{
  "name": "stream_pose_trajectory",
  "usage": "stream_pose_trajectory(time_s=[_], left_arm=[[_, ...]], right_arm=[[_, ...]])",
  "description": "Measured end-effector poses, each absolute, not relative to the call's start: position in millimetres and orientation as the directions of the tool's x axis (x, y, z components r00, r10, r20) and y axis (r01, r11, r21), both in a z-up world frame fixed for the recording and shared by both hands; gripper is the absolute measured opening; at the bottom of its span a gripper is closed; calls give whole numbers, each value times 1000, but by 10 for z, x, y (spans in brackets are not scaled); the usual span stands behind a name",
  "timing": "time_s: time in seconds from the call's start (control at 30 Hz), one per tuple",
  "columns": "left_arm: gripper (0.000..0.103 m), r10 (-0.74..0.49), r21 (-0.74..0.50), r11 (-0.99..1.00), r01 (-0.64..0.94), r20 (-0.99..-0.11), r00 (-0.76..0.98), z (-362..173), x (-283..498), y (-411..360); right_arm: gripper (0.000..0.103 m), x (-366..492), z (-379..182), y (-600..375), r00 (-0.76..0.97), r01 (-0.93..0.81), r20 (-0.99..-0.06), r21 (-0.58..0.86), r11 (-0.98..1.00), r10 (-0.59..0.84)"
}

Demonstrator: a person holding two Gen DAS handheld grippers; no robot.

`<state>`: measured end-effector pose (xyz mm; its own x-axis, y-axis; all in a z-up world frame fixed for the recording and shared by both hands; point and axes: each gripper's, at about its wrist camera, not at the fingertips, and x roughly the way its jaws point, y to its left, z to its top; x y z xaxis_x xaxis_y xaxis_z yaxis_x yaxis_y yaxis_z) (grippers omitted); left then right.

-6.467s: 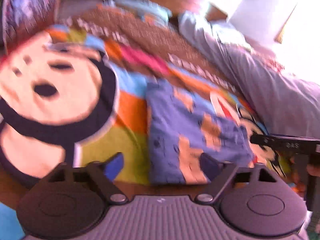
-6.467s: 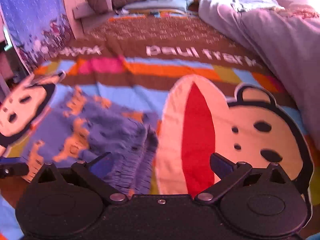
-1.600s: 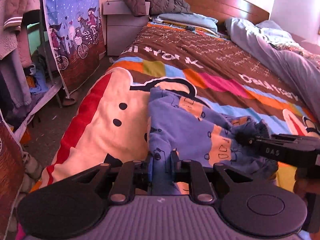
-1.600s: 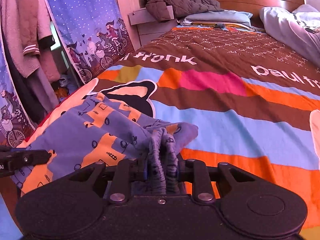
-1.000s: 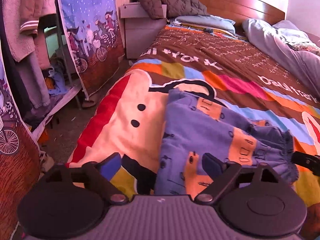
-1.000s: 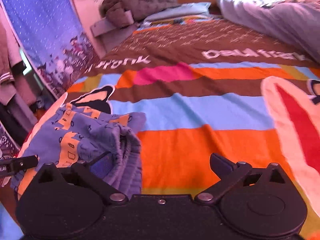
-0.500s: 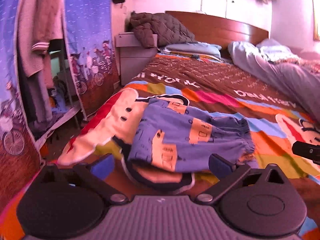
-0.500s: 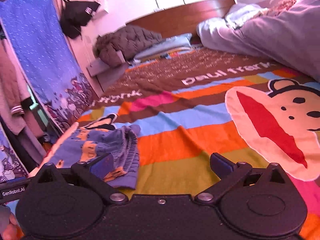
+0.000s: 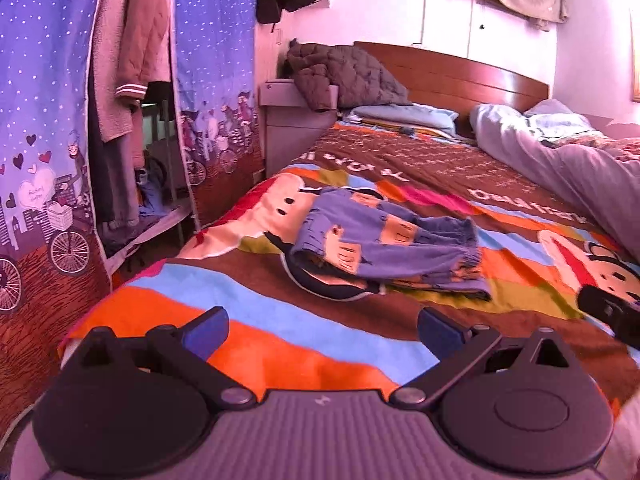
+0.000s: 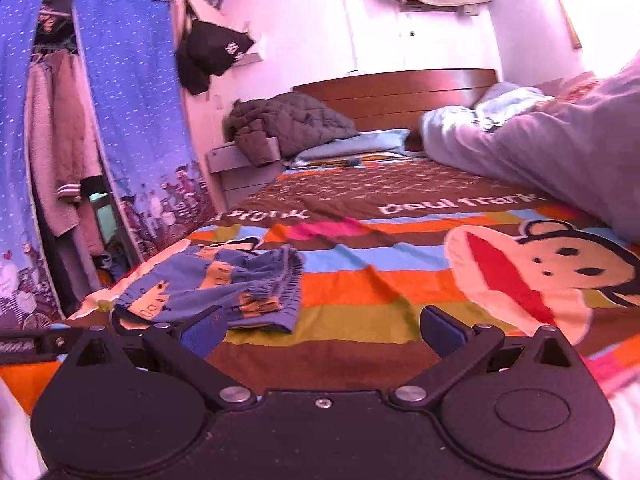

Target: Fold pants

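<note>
The blue pants (image 9: 384, 248) with orange patches lie folded in a small bundle on the striped cartoon bedspread (image 9: 280, 336), near the bed's left edge. They also show in the right wrist view (image 10: 224, 288). My left gripper (image 9: 320, 330) is open and empty, pulled back well short of the pants. My right gripper (image 10: 320, 328) is open and empty, also back from the pants, which lie ahead to its left. The right gripper's tip (image 9: 612, 312) shows at the right edge of the left wrist view.
A grey duvet (image 10: 560, 160) is heaped along the bed's right side. A dark quilted jacket (image 9: 344, 76) lies on a nightstand (image 9: 292, 128) by the wooden headboard (image 9: 460, 76). A blue curtained wardrobe with hanging clothes (image 9: 120, 92) stands left of the bed.
Both grippers let go of the pants about a second ago and have since drawn back and up. The folded pants now lie farther away and lower in both views.
</note>
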<state>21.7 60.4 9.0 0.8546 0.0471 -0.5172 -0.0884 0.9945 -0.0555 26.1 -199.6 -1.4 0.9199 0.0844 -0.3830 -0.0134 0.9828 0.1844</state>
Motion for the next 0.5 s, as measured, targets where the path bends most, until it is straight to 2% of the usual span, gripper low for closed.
stream_pose_trajectory(time_s=[0.2, 0.3, 0.5], left_arm=[[103, 47, -53, 995, -86, -511, 858, 68, 225, 558], [103, 51, -39, 996, -85, -536, 842, 10, 276, 541], [103, 37, -13, 999, -52, -527, 849, -34, 294, 477]], right_arm=[[102, 252, -29, -2116, 916, -23, -385, 231, 973, 113], [102, 203, -49, -2096, 915, -42, -386, 201, 979, 118], [102, 157, -103, -2084, 912, -68, -388, 176, 982, 133]])
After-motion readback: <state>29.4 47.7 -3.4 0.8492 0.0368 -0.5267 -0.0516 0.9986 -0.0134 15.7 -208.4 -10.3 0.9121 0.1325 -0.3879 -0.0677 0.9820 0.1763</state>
